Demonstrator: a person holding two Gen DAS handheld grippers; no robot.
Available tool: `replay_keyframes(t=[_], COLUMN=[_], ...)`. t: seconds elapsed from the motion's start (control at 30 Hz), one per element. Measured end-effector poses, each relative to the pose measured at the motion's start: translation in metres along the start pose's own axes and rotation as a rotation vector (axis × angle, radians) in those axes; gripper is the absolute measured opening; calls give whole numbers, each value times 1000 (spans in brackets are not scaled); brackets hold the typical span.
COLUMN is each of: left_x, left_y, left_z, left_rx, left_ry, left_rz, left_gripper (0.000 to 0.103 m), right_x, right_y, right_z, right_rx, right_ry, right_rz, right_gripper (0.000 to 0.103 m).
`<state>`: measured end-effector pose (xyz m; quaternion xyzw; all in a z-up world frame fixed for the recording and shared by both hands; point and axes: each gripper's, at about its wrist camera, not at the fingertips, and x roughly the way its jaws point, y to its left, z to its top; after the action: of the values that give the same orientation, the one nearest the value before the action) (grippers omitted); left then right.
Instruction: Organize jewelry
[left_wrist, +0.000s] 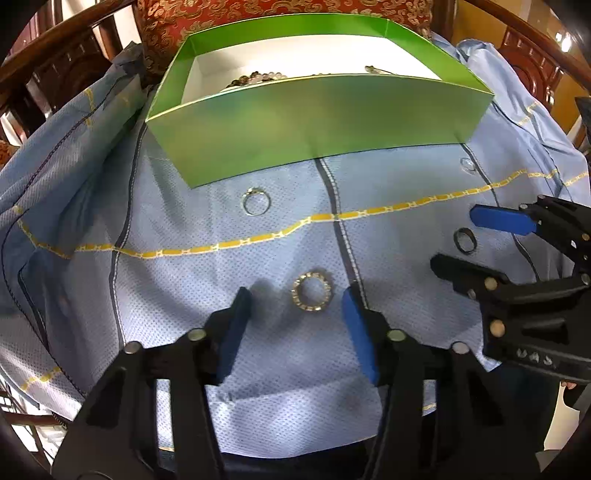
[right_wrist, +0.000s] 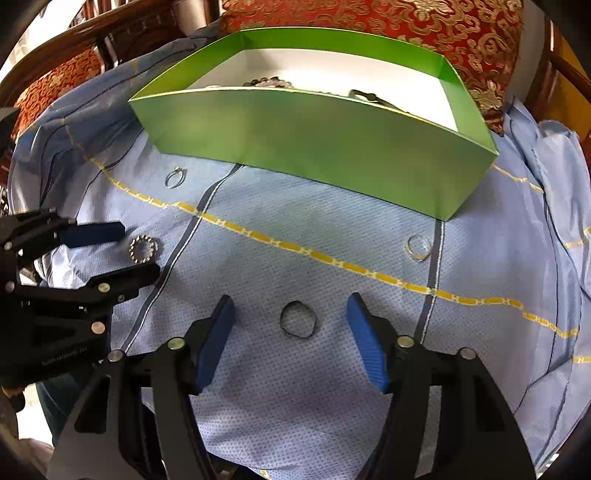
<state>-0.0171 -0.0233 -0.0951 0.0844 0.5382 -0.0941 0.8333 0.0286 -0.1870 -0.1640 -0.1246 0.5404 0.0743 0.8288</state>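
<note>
A studded gold ring (left_wrist: 312, 295) lies on the blue cloth between the fingers of my open left gripper (left_wrist: 297, 301); it also shows in the right wrist view (right_wrist: 143, 249). A dark ring (right_wrist: 298, 319) lies between the fingers of my open right gripper (right_wrist: 291, 310); it also shows in the left wrist view (left_wrist: 465, 240). A thin silver ring (left_wrist: 256, 201) lies near the green box (left_wrist: 314, 122). A clear ring (right_wrist: 418, 247) lies to the right. Beads and a clip lie inside the box (right_wrist: 332, 144).
The blue cloth (left_wrist: 221, 280) covers a chair seat with wooden arms (left_wrist: 55, 44). A red patterned cushion (right_wrist: 406, 26) stands behind the box. The cloth folds up at both sides.
</note>
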Motion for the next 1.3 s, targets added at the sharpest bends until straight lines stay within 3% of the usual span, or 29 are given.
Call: replay_keyframes(t=[0.1,0.27,0.73,0.97,1.1,1.3], left_x=[-1,-2,-2,-4,-2,-1], left_y=[-4,-5,-5,6,7,10], left_z=[0,1,1,0,0,0], left_rx=[11,19,39,3,3,-10], left_ry=[-2,-5,-5,-7,-2,-4], left_rz=[-2,1,17,-45,-55,-84], left_gripper=[36,22,21,21,22,22], right_x=[-3,-5,-8,-10,-9,-7], right_y=[-5,-8,-6,-6,-10,1], right_z=[1,0,-4,-6,-6,-8], right_rx=[24,31,12,8,22,-37], right_ry=[-7,-10,-10,1,0,-5], right_rz=[6,12,14,23,45,0], right_gripper=[38,30,22,23,43,42])
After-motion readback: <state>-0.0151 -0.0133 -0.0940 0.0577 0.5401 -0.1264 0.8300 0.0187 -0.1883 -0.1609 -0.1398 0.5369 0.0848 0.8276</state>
